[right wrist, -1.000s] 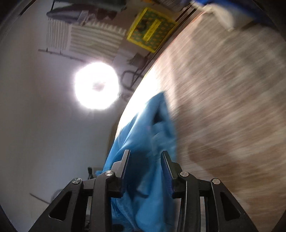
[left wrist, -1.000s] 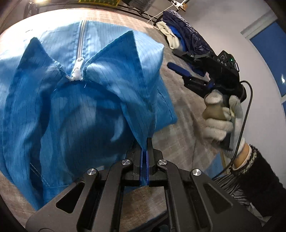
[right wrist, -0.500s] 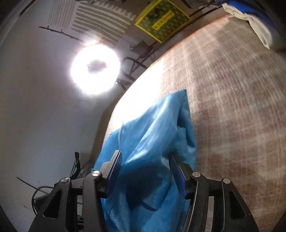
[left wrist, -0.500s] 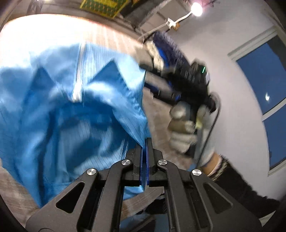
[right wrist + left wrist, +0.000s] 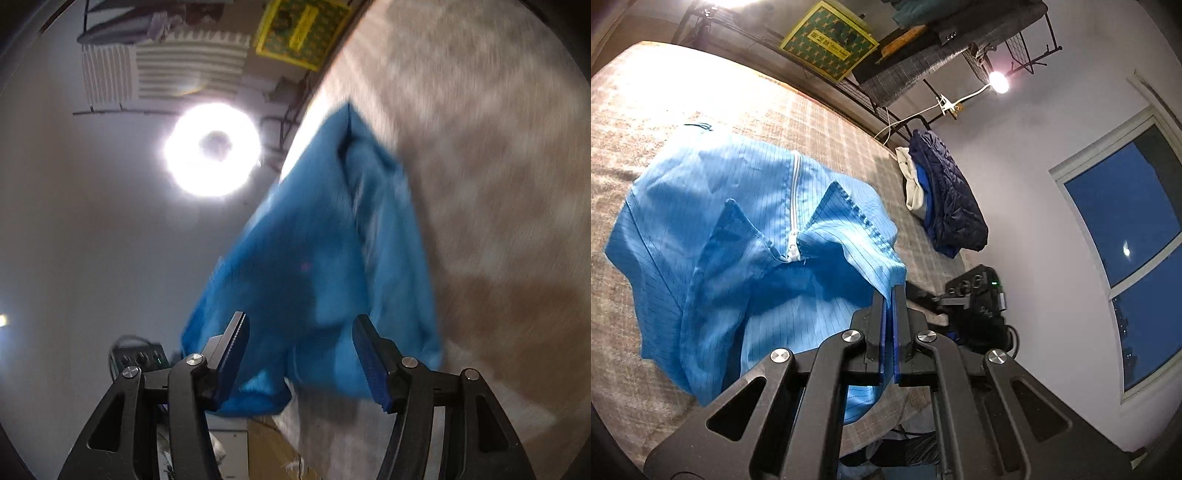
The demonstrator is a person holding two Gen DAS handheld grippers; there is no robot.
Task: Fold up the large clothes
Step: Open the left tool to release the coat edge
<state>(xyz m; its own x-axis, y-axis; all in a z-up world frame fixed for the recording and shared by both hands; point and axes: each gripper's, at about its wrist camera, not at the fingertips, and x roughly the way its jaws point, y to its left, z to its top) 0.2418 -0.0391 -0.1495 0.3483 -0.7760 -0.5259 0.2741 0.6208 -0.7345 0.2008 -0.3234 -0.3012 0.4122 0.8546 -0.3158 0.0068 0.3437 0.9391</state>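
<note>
The blue coat (image 5: pixel 746 236) is lifted off the bed (image 5: pixel 665 110) at one edge, clamped tight in the left gripper (image 5: pixel 891 295). The right gripper (image 5: pixel 301 354) is opening, cloth between its fingers. Next, a second edge likely must be gripped.

Your left gripper (image 5: pixel 891 295) pinches blue garment (image 5: pixel 746 236); cloth drapes across near table (image 5: pixel 646 110), blocks low passage there. Bare tabletop beyond garment open to you. Dark jacket pile (image 5: pixel 945 199) occupies far right edge. Your right gripper (image 5: pixel 301 332), jaws opening, cloth hanging between them, crowds right side.
</note>
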